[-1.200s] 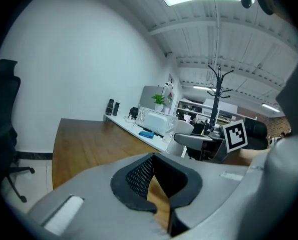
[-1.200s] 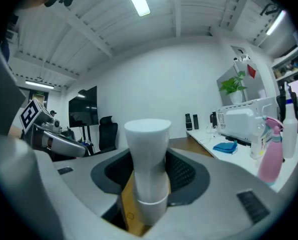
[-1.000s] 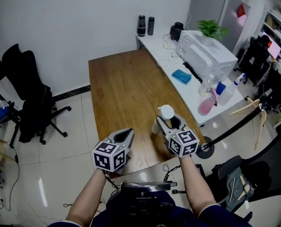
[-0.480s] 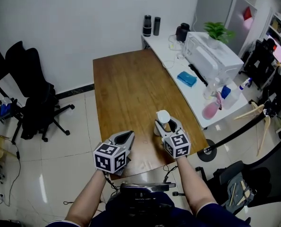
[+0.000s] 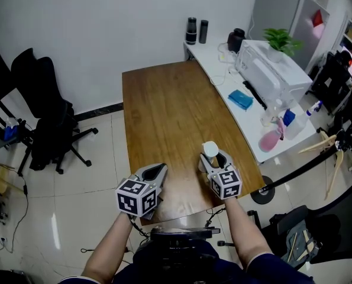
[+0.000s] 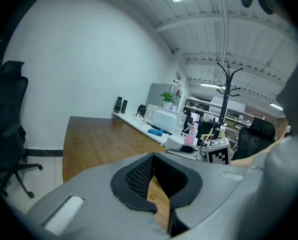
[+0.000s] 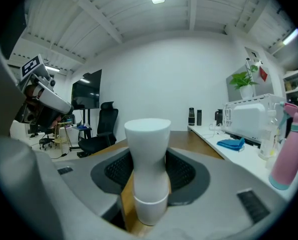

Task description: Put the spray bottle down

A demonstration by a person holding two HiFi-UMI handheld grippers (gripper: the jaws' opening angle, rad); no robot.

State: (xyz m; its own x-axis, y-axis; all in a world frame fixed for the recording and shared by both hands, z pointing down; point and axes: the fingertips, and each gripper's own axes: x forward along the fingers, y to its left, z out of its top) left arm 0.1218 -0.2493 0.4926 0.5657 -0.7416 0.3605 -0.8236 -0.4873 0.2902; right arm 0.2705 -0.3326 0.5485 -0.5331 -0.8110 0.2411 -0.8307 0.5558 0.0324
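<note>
the wooden table [image 5: 164,111] ran away from me. over its near edge my left gripper [image 5: 156,170] hung with jaws drawn together, empty. by its near right corner my right gripper [image 5: 215,159] was clamped on the white spray bottle [image 5: 209,149], which stood upright between the pads. the right gripper view showed that grip on its waist. the head view showed only its cap. neither showed its base meeting the table.
</note>
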